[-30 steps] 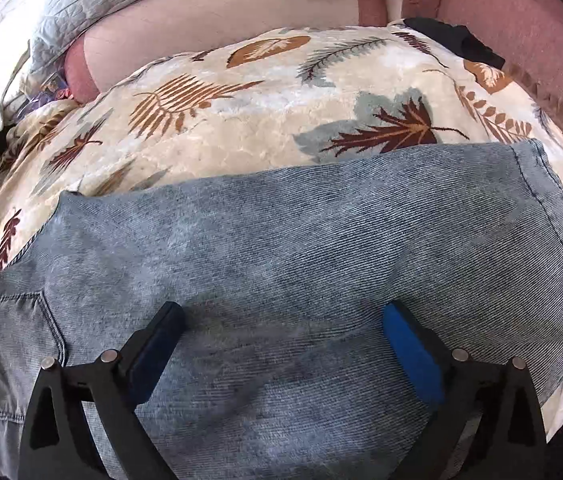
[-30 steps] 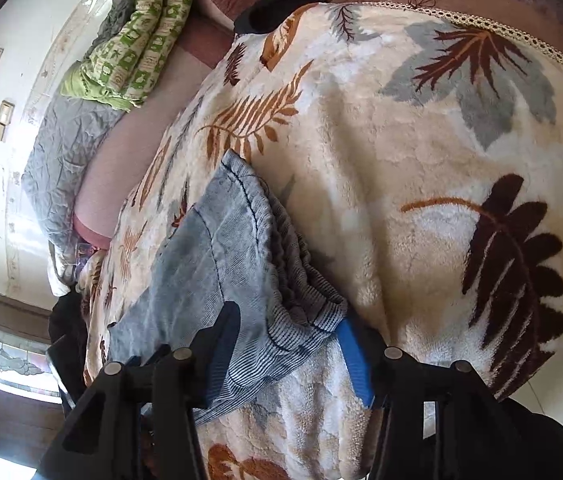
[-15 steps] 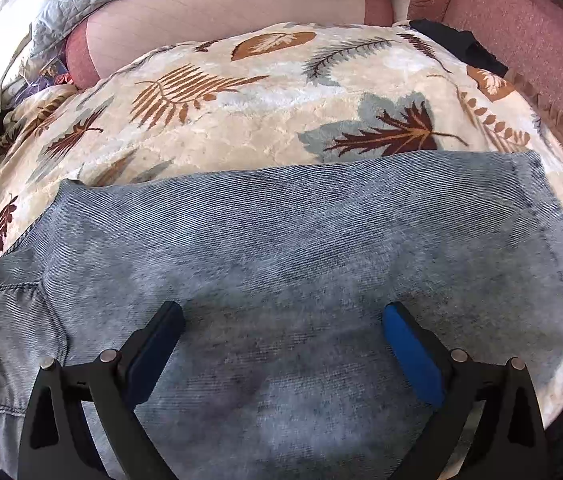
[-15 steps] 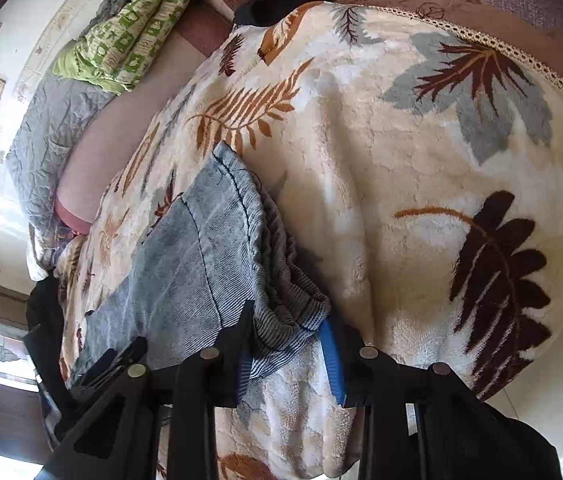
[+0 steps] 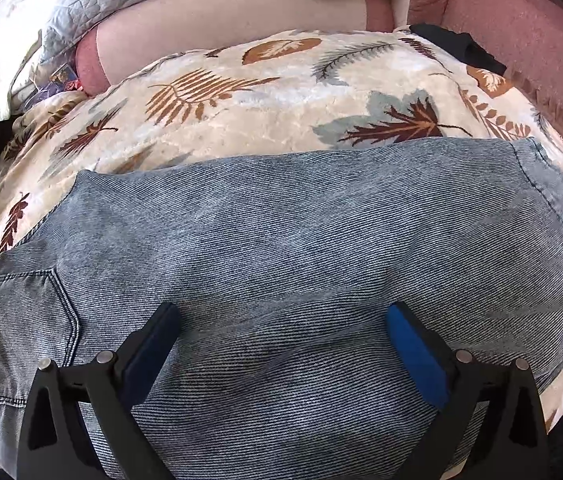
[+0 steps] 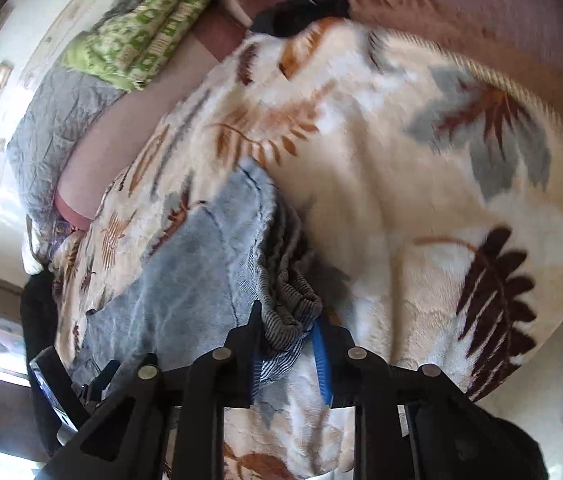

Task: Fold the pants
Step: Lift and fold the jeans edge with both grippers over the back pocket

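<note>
The right gripper [image 6: 287,338] is closing on the jeans' [image 5: 281,240] hem (bunched between its pads); the left gripper [image 5: 281,332] hangs wide open, empty, above the denim on the leaf-print blanket [image 5: 241,92]

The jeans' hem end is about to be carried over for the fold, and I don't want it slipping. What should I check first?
1. Hem between the right gripper pads, jaws closing: ok.
2. All hem layers caught: cannot tell.
3. Left gripper open above the jeans, pinning nothing: ok.
4. Jeans flat on the leaf-print blanket: ok.
5. Landing zone near the back pocket free: ok.
</note>
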Demonstrator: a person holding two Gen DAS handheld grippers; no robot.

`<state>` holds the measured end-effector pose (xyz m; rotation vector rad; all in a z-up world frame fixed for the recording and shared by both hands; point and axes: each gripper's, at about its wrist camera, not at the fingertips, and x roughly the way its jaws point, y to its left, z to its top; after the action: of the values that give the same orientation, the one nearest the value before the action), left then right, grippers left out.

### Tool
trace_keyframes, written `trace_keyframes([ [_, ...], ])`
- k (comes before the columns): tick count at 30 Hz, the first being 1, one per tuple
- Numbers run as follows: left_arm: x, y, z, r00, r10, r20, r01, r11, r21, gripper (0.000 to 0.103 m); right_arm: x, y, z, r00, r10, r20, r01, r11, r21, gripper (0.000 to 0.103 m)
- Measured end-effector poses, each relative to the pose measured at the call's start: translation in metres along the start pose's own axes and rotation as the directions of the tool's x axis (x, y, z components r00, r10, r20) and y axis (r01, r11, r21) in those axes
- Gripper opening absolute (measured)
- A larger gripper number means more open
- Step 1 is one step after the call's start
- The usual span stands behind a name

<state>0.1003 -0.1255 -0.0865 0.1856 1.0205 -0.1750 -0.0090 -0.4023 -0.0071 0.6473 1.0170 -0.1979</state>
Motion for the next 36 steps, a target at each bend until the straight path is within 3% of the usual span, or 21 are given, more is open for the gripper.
trace_keyframes([
  [4, -0.011, 0.017, 0.004, 0.995, -0.096, 0.005, 0.096, 0.993, -0.074, 0.098, -0.022, 0.062, 0.0, 0.997, 0.017, 0.075, -0.005, 0.987, -0.161, 0.019],
  [7, -0.038, 0.051, 0.002, 0.987, -0.143, 0.079, 0.155, 0.97, -0.187, 0.097, -0.033, 0.121, -0.01, 0.99, 0.082, 0.112, -0.047, 0.957, -0.287, 0.019],
  [11, -0.081, 0.115, -0.012, 0.981, -0.073, 0.182, 0.127, 0.942, -0.311, 0.097, -0.024, 0.213, -0.057, 0.978, 0.196, 0.077, -0.131, 0.854, -0.503, 0.019],
  [14, -0.109, 0.166, -0.03, 0.974, 0.017, 0.225, 0.079, 0.91, -0.407, 0.097, 0.01, 0.254, -0.102, 0.97, 0.24, -0.036, -0.217, 0.789, -0.575, 0.019],
  [16, -0.122, 0.195, -0.041, 0.97, 0.074, 0.23, 0.04, 0.89, -0.455, 0.097, 0.048, 0.265, -0.131, 0.963, 0.236, -0.127, -0.265, 0.775, -0.574, 0.019],
  [19, -0.128, 0.22, -0.048, 0.973, 0.106, 0.206, 0.008, 0.872, -0.489, 0.097, 0.112, 0.258, -0.161, 0.94, 0.182, -0.289, -0.314, 0.792, -0.523, 0.025],
  [20, -0.128, 0.222, -0.047, 0.976, 0.088, 0.2, 0.021, 0.873, -0.487, 0.098, 0.108, 0.254, -0.162, 0.94, 0.218, -0.263, -0.327, 0.792, -0.515, 0.025],
  [22, -0.128, 0.215, -0.039, 0.977, 0.045, 0.207, 0.056, 0.888, -0.457, 0.097, 0.092, 0.246, -0.157, 0.915, 0.293, -0.278, -0.397, 0.782, -0.481, 0.042],
  [23, -0.13, 0.211, -0.037, 0.977, 0.03, 0.213, 0.069, 0.894, -0.443, 0.097, 0.081, 0.237, -0.152, 0.895, 0.338, -0.293, -0.439, 0.786, -0.435, 0.058],
  [25, -0.131, 0.19, -0.022, 0.972, -0.036, 0.232, 0.128, 0.911, -0.393, 0.097, 0.057, 0.209, -0.143, 0.868, 0.411, -0.278, -0.49, 0.802, -0.343, 0.065],
  [27, -0.129, 0.162, -0.009, 0.969, -0.09, 0.231, 0.164, 0.932, -0.324, 0.097, 0.043, 0.184, -0.135, 0.853, 0.448, -0.268, -0.514, 0.809, -0.284, 0.065],
  [29, -0.122, 0.141, -0.001, 0.967, -0.141, 0.21, 0.195, 0.944, -0.267, 0.098, 0.03, 0.151, -0.123, 0.874, 0.431, -0.223, -0.477, 0.848, -0.233, 0.065],
  [30, -0.11, 0.131, 0.002, 0.974, -0.158, 0.163, 0.196, 0.947, -0.255, 0.097, 0.027, 0.137, -0.117, 0.886, 0.417, -0.202, -0.456, 0.864, -0.212, 0.065],
  [31, -0.095, 0.128, 0.002, 0.977, -0.19, 0.101, 0.211, 0.94, -0.268, 0.097, 0.025, 0.122, -0.111, 0.895, 0.405, -0.185, -0.437, 0.88, -0.187, 0.065],
  [32, -0.08, 0.128, -0.001, 0.968, -0.245, 0.045, 0.247, 0.918, -0.309, 0.096, 0.025, 0.11, -0.105, 0.903, 0.394, -0.173, -0.421, 0.893, -0.158, 0.065],
  [33, -0.068, 0.131, -0.007, 0.95, -0.311, 0.018, 0.296, 0.883, -0.365, 0.088, 0.026, 0.105, -0.101, 0.905, 0.392, -0.166, -0.414, 0.9, -0.133, 0.065],
  [34, -0.064, 0.135, -0.012, 0.935, -0.356, 0.012, 0.331, 0.855, -0.399, 0.083, 0.025, 0.094, -0.099, 0.903, 0.399, -0.157, -0.417, 0.903, -0.103, 0.065],
  [36, -0.068, 0.144, -0.02, 0.915, -0.402, 0.027, 0.371, 0.815, -0.445, 0.083, 0.022, 0.079, -0.095, 0.902, 0.408, -0.142, -0.421, 0.904, -0.073, 0.065],
])
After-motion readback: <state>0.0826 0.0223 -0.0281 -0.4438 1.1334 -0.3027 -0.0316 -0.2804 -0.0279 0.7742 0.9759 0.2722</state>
